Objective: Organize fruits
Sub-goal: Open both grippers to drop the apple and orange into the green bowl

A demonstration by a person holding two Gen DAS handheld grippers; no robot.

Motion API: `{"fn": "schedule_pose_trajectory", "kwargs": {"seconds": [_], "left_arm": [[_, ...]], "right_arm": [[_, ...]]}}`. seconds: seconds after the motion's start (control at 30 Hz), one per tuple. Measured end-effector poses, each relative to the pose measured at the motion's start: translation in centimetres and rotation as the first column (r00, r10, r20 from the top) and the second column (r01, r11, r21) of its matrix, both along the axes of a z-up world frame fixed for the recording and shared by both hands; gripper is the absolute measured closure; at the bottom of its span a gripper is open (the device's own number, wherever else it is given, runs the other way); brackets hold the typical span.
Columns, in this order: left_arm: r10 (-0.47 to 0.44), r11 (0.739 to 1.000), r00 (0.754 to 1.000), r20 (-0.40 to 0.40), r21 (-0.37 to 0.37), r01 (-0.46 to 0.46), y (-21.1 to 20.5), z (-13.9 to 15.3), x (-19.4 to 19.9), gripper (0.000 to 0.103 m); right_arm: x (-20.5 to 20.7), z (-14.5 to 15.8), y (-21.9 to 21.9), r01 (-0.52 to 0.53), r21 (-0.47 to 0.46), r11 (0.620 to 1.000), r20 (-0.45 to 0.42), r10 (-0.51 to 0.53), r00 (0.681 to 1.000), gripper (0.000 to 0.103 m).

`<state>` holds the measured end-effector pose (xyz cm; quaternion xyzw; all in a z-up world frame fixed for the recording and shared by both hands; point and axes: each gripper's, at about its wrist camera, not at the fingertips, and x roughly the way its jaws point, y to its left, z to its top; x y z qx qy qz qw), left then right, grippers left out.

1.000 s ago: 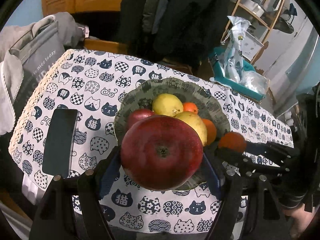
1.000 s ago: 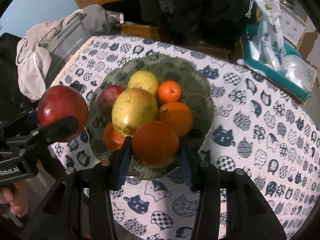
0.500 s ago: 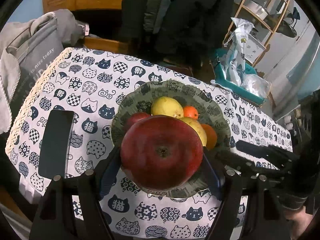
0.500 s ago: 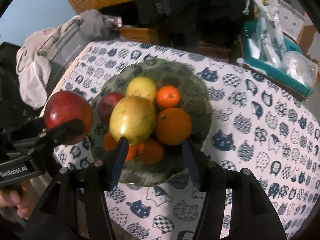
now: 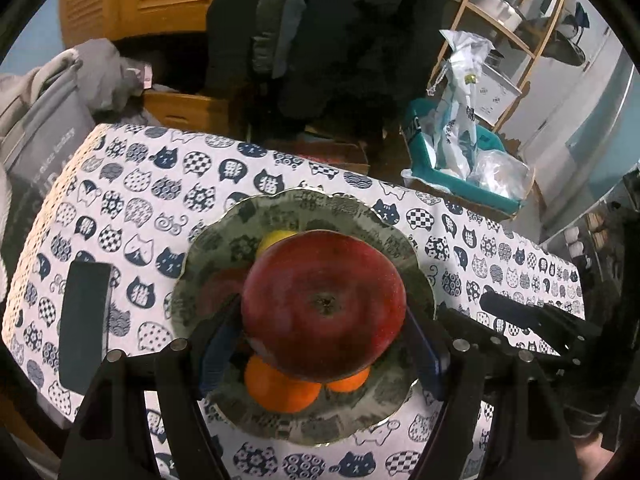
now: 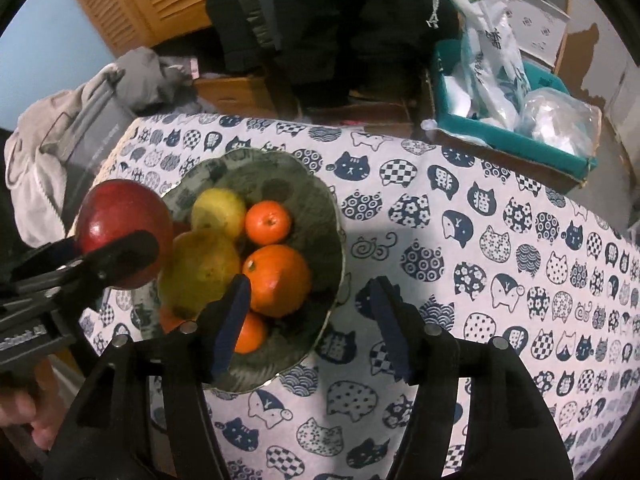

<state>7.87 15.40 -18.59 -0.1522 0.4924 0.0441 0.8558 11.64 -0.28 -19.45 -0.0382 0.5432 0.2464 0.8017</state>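
My left fingers (image 5: pixel 320 344) clamp a big glossy red apple (image 5: pixel 323 307), held over the dark patterned ceramic bowl (image 5: pixel 360 224) of oranges and yellow fruit on the cat-print worktop (image 6: pixel 480 264). My right fingers (image 6: pixel 308 320) are opening, empty (nothing between them), above the bowl's near rim.

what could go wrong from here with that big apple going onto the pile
The bowl is already heaped, so the red apple in the left gripper may roll off the fruit once released. It could also knock the small orange out. The right gripper, empty and opening, hangs near the rim and might bump it.
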Motion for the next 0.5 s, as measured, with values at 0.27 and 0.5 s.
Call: {"fn": "schedule_pose_trajectory", "kwargs": {"seconds": [0.27, 0.5], "left_arm": [[-0.015, 1.0, 1.0, -0.019, -0.007, 0.015, -1.0, -0.9, 2.9, 0.025], [-0.034, 0.999, 0.997, -0.071, 0.022, 0.036, -1.6, -2.2, 4.9, 0.025]], "right_arm": [[1.6, -0.5, -1.8, 0.036, 0.016, 0.999, -0.02, -0.035, 0.999, 0.04], [2.8, -1.4, -3.5, 0.072, 0.025, 0.997, -0.044, -0.071, 0.996, 0.04]]}}
